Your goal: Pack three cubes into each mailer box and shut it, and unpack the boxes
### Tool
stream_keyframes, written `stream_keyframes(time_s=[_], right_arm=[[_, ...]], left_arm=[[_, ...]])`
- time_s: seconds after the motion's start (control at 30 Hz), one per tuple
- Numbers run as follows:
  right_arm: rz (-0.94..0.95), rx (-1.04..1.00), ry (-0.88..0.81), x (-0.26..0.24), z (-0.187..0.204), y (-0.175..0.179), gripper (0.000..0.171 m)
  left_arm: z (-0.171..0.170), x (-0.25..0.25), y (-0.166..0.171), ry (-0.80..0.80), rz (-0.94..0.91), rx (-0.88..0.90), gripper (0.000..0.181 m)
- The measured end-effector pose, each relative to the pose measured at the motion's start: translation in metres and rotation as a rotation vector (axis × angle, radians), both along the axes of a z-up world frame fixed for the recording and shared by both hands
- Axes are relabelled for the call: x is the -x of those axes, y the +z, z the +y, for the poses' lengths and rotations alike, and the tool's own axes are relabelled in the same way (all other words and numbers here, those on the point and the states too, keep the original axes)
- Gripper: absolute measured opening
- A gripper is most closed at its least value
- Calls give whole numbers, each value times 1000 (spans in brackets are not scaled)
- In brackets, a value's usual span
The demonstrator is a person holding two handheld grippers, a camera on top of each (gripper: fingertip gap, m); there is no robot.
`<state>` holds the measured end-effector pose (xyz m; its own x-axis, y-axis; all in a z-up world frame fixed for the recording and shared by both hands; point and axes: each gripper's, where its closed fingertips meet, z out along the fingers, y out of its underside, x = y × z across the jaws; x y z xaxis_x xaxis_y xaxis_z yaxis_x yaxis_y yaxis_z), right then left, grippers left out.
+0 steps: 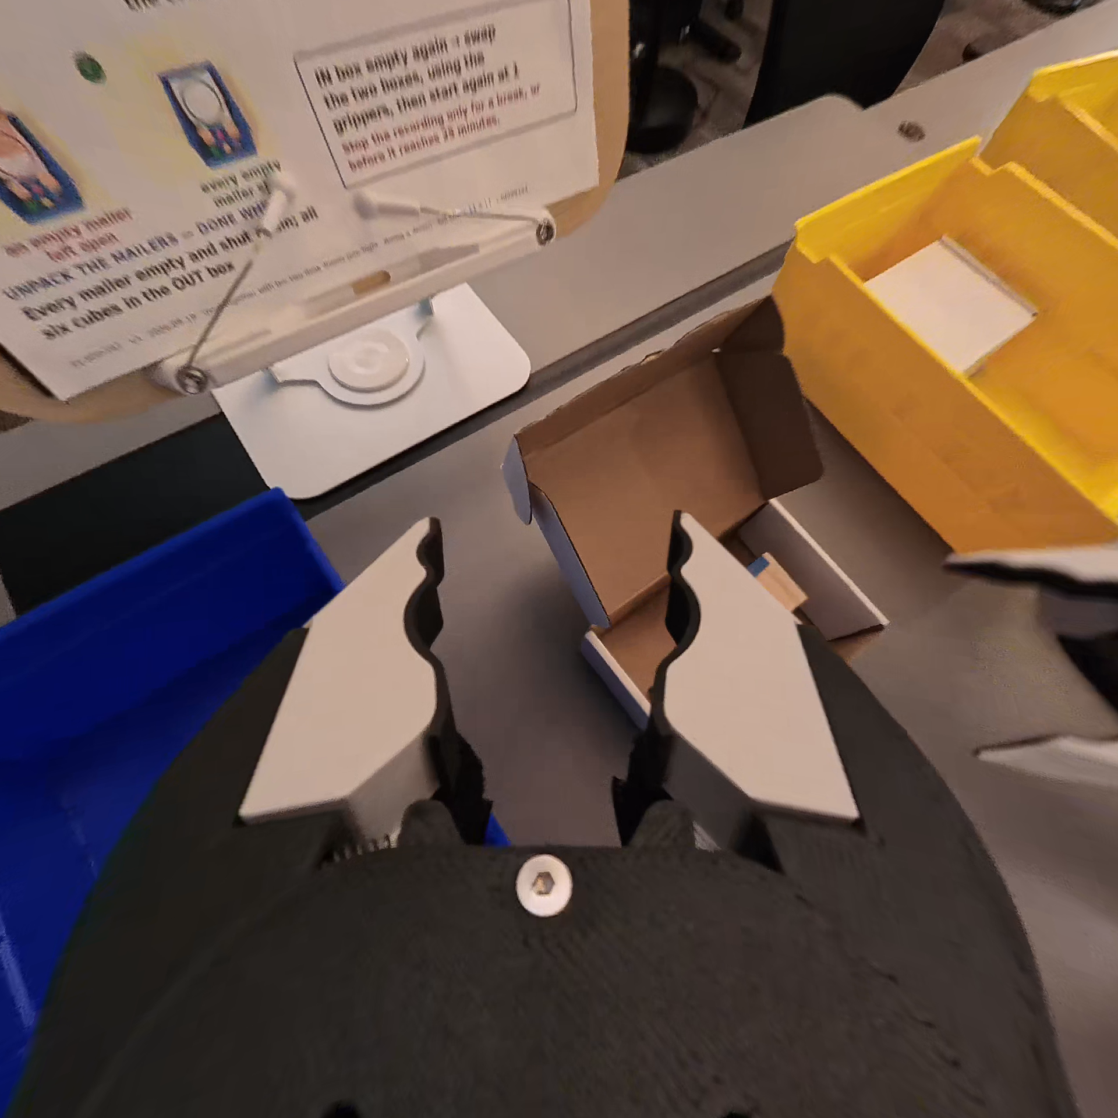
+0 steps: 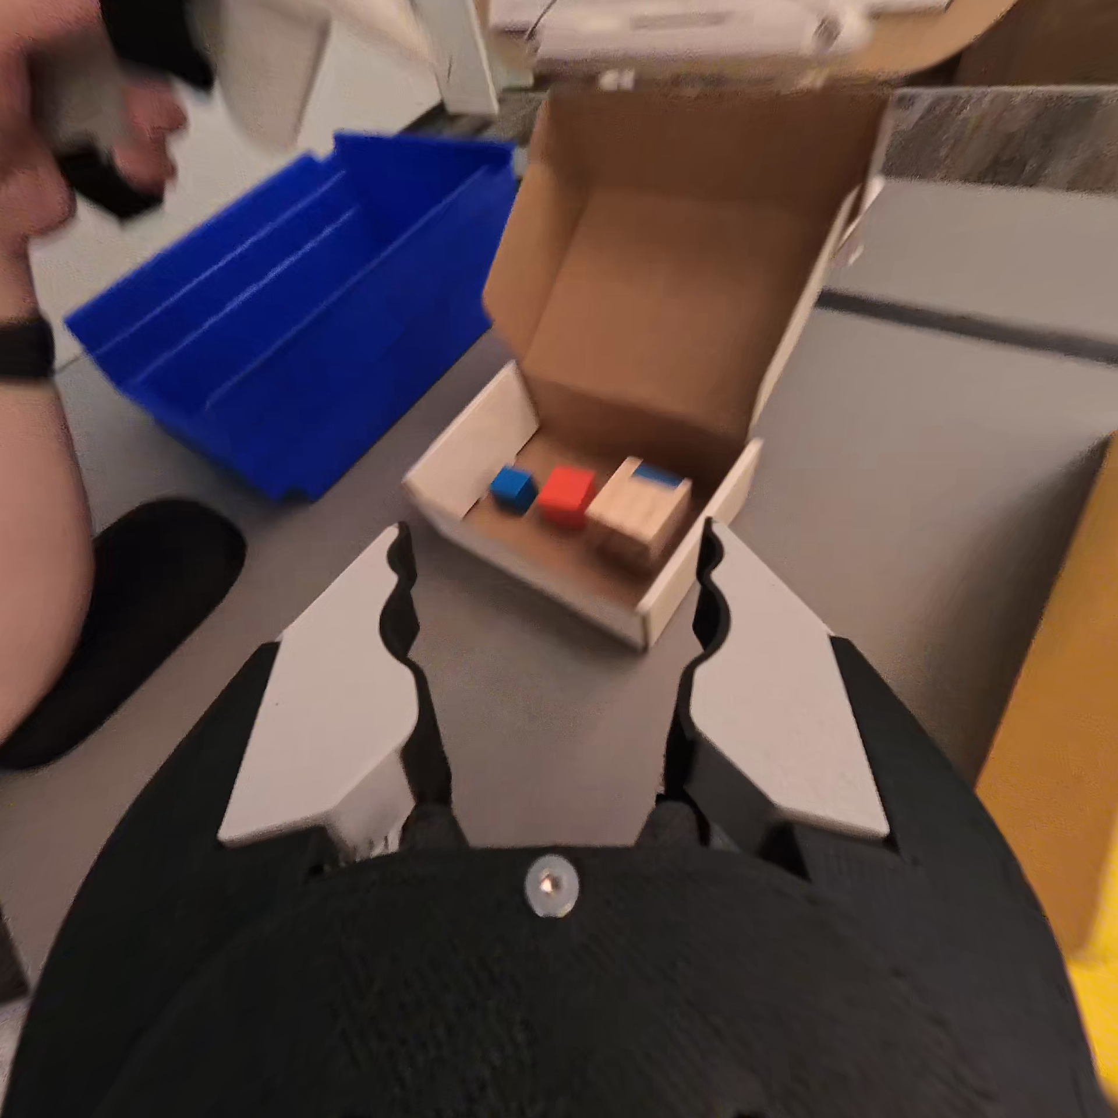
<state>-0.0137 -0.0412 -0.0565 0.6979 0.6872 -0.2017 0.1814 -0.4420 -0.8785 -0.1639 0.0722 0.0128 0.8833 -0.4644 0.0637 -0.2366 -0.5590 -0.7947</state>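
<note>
So both sets of jaws are spread wide w/ nothing in them: right gripper (image 2: 555,538) hangs just short of the open mailer box (image 2: 547,575), left gripper (image 1: 556,526) beside it. Inside sit a blue cube (image 2: 514,487), red cube (image 2: 567,495) and a bigger wooden cube (image 2: 639,514) in a row. Lid's up. Blue bin (image 2: 314,302) is on the worktop (image 2: 526,696) to the left, yellow bin (image 1: 944,363) to the right.

Even, soft indoor light, no harsh glare. Motion blur smears everything beyond each claw (image 1: 553,520), worst toward the edges, where wide-angle distortion bends straight lines.
</note>
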Motion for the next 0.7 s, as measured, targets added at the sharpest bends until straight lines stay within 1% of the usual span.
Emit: stream_keyframes(time_s=[0.03, 0.1, 0.17, 0.2, 0.27, 0.3, 0.4, 0.47, 0.53, 0.7], right_arm=[[-36, 1, 3, 2, -17, -11, 94], [-135, 4, -3, 4, -43, -39, 96], [-270, 56, -5, 4, -62, -74, 101], [-336, 86, -7, 2, -67, -90, 104], [-408, 127, -26, -2, -72, -109, 107], [-430, 126, -45, -5, -71, -113, 108], [-397, 117, -82, -6, -63, -114, 113], [-364, 134, -83, -5, -62, -116, 115], [-314, 67, -78, -3, -59, -115, 116], [-310, 64, -82, -5, -60, -115, 116]], left_arm=[[-5, 1, 8, -5, -11, -13, 75], [-15, 3, 23, -11, -27, -38, 77], [-24, 5, 36, -12, -33, -64, 77], [-28, 6, 40, -15, -32, -74, 78], [-38, 4, 48, -31, -23, -93, 78], [-42, 3, 51, -39, -17, -103, 78], [-50, -1, 58, -58, 0, -123, 78], [-53, -2, 58, -71, 10, -124, 78], [-55, -4, 58, -80, 12, -120, 78], [-57, -6, 56, -102, 9, -108, 78]])
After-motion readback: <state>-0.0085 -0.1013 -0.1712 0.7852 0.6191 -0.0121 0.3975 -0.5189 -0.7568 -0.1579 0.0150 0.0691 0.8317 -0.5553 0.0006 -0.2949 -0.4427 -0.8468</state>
